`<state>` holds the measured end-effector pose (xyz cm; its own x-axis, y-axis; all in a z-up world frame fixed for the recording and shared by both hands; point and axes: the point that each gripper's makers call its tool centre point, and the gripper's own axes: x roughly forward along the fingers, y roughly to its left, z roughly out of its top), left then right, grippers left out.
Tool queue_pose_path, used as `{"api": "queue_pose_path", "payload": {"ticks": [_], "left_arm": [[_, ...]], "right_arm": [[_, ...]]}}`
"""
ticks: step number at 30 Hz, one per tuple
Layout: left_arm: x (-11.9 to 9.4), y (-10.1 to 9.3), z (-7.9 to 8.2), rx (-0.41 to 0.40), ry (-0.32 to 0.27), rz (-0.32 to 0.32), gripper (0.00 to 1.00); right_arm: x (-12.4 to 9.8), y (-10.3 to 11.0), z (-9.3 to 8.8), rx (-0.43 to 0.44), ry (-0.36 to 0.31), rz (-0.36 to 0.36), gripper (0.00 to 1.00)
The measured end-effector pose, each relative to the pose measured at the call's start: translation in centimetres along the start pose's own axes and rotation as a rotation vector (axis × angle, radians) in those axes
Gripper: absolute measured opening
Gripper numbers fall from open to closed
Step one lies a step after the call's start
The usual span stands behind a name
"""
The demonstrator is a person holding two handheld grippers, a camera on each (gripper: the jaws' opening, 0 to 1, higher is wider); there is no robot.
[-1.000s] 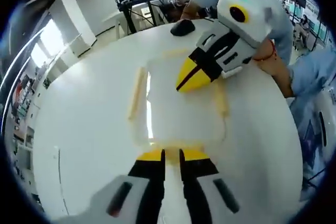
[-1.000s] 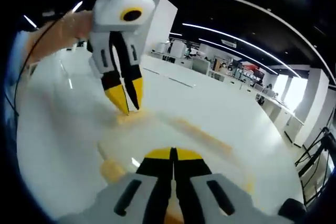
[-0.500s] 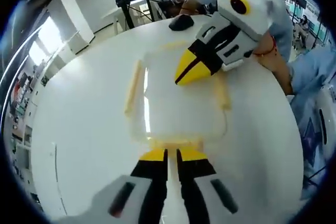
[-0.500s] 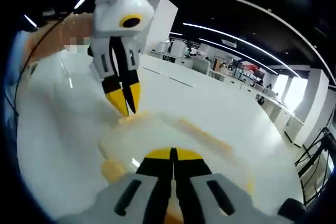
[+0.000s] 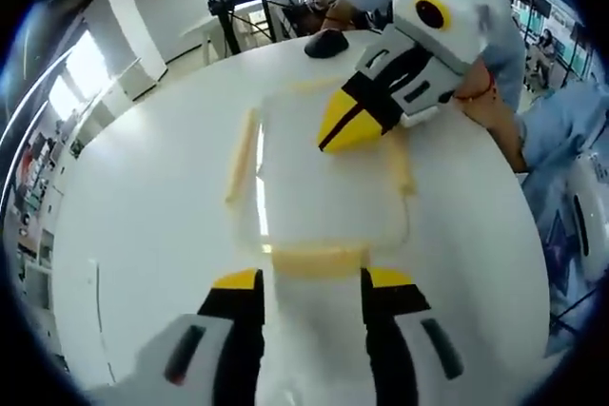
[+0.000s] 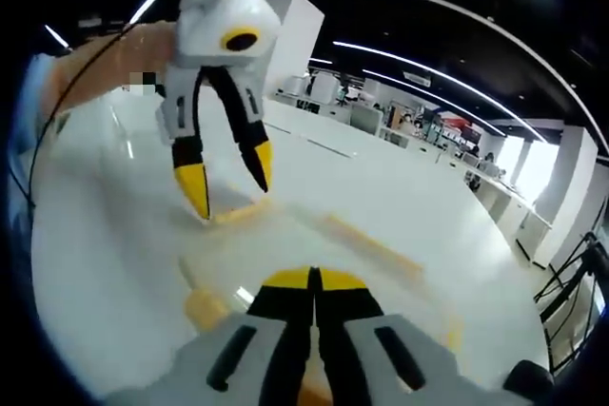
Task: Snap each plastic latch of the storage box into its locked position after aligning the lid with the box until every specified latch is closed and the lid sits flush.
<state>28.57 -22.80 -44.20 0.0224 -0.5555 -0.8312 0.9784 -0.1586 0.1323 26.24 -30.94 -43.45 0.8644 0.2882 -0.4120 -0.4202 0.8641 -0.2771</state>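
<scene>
The storage box's translucent white lid point(image 5: 324, 192) lies on a round white table, with pale yellow latches around its rim. My left gripper point(image 5: 314, 282) is open, its jaws on either side of the near latch point(image 5: 319, 259). Long latches run down the left side point(image 5: 243, 164) and the right side point(image 5: 404, 173). My right gripper point(image 5: 326, 143) comes in from the upper right, shut, with its tips down on the lid. In the right gripper view my right gripper point(image 6: 314, 278) is shut over the lid point(image 6: 314, 235). Opposite it, the left gripper point(image 6: 228, 187) stands open above a latch point(image 6: 238, 211).
A black mouse point(image 5: 326, 43) lies at the table's far edge. The white table point(image 5: 143, 235) spreads wide to the left of the box. A person's arm point(image 5: 495, 111) reaches in at the right. Desks and a white pillar point(image 6: 290, 40) stand in the background.
My left gripper has gone from shut to open, with its jaws now spread around the near latch. The right gripper has stayed shut on the lid.
</scene>
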Motion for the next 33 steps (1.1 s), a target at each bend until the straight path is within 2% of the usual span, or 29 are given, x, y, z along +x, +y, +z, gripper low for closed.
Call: {"api": "queue_pose_path", "payload": {"ticks": [5,12,16,23,24,25,26,33], "left_arm": [[-0.1,-0.4,0.2,-0.039,-0.036,-0.034,0.42],[1.0,-0.1,-0.1,-0.029,-0.019,-0.033,0.51],[1.5,-0.2,0.4,-0.017,-0.031,-0.040,0.52],[1.6,-0.7,0.7,-0.038,-0.031,-0.083,0.47],[1.7,-1.1,0.7,-0.054,-0.031,-0.112,0.44],[1.7,-0.8,0.8,-0.075,-0.040,-0.103,0.44],[1.6,-0.9,0.8,-0.057,-0.038,-0.114,0.44],[1.3,-1.0,0.8,-0.063,-0.044,-0.113,0.42]], "right_arm": [[0.1,0.0,0.0,-0.002,0.001,0.001,0.00],[0.1,0.0,0.0,0.002,-0.001,0.003,0.00],[0.1,0.0,-0.1,-0.001,-0.001,0.005,0.00],[0.1,0.4,0.0,-0.006,-0.004,0.022,0.00],[0.1,0.6,0.1,-0.009,-0.005,0.027,0.00],[0.1,0.6,0.1,-0.010,-0.005,0.029,0.00],[0.1,0.8,0.1,-0.009,-0.008,0.037,0.00],[0.0,1.1,0.2,-0.013,-0.012,0.046,0.00]]}}
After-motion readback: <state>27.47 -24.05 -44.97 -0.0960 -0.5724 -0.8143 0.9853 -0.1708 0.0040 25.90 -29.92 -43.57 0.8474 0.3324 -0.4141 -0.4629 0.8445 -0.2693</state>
